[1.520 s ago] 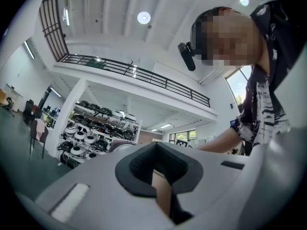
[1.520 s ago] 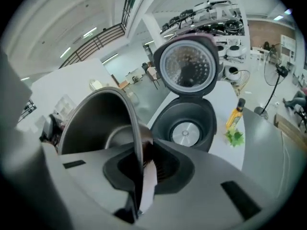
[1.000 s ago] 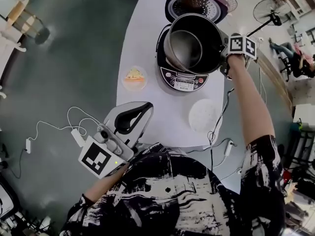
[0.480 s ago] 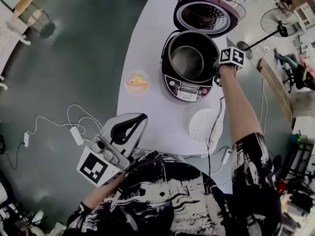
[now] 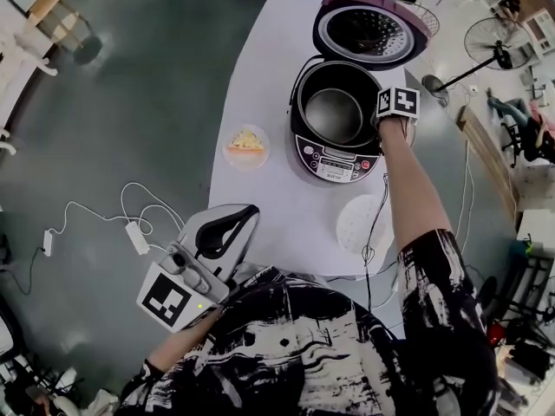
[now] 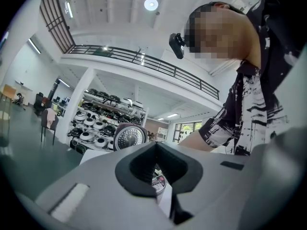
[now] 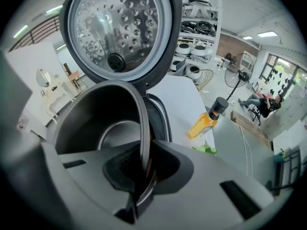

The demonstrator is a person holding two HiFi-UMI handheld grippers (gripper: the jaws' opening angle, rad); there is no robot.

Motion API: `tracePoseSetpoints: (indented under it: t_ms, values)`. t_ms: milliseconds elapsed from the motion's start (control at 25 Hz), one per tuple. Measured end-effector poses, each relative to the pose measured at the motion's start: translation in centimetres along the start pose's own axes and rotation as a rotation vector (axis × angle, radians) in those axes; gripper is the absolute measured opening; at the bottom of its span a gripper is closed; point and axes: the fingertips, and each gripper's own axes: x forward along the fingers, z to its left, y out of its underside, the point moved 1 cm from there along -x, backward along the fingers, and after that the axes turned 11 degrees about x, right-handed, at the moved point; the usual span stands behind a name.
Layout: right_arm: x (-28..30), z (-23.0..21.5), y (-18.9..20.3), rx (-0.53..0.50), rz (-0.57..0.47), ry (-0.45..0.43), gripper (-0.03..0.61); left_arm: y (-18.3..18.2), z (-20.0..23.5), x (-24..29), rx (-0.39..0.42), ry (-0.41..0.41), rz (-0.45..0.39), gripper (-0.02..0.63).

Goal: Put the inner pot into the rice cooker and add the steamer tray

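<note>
the right claw is clenched on the right-hand rim of the inner pot, which now sits down inside the rice cooker on the worktop, its lid thrown back. i'd make sure the pot is seated flat all round before letting the rim go, then draw the claw straight up so nothing drags. the steamer tray waits near the worktop's front edge. a second ago the pot hung tilted above the cooker; now it's sunk in and looks level. the left claw hangs closed and empty by the near corner.
</note>
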Motion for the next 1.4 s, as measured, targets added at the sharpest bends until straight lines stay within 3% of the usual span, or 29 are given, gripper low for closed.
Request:
tracePoseSetpoints:
  t_ms: [360,440,720,920,1080,1160,1240,1320,1400]
  values:
    - [-0.1,0.4,-0.1,-0.244,0.034,0.099,0.022,-0.2,-0.1,0.3,0.0,0.01,-0.017,0.005]
    - [-0.3,0.4,0.0,-0.211,0.03,0.087,0.023,-0.2,-0.1,0.1,-0.002,0.012,-0.015,0.005]
    - [-1.1,-0.9,0.8,0.067,0.008,-0.059,0.044,-0.6,-0.3,0.2,-0.012,0.028,-0.033,0.005]
    - [-3.4,-1.7,0.4,0.121,-0.064,-0.149,0.032,-0.8,-1.1,1.1,0.0,0.064,-0.034,0.005]
    - [-8.7,-2.3,0.5,0.116,-0.188,-0.329,0.028,-0.5,-2.5,2.5,-0.011,0.119,-0.018,0.005]
    - [-12.8,-2.8,2.0,0.061,-0.273,-0.418,0.028,-0.4,-3.6,3.5,-0.018,0.162,-0.014,0.005]
    - [-16.5,-3.9,4.4,-0.057,-0.35,-0.455,0.032,-0.3,-4.8,4.6,-0.018,0.201,-0.015,0.005]
    - [-18.6,-5.9,8.2,-0.189,-0.374,-0.424,0.056,-0.1,-6.2,5.8,-0.014,0.243,-0.01,0.005]
    - [-18.6,-8.8,13.7,-0.266,-0.312,-0.354,0.085,0.1,-7.6,6.9,-0.011,0.286,-0.002,0.005]
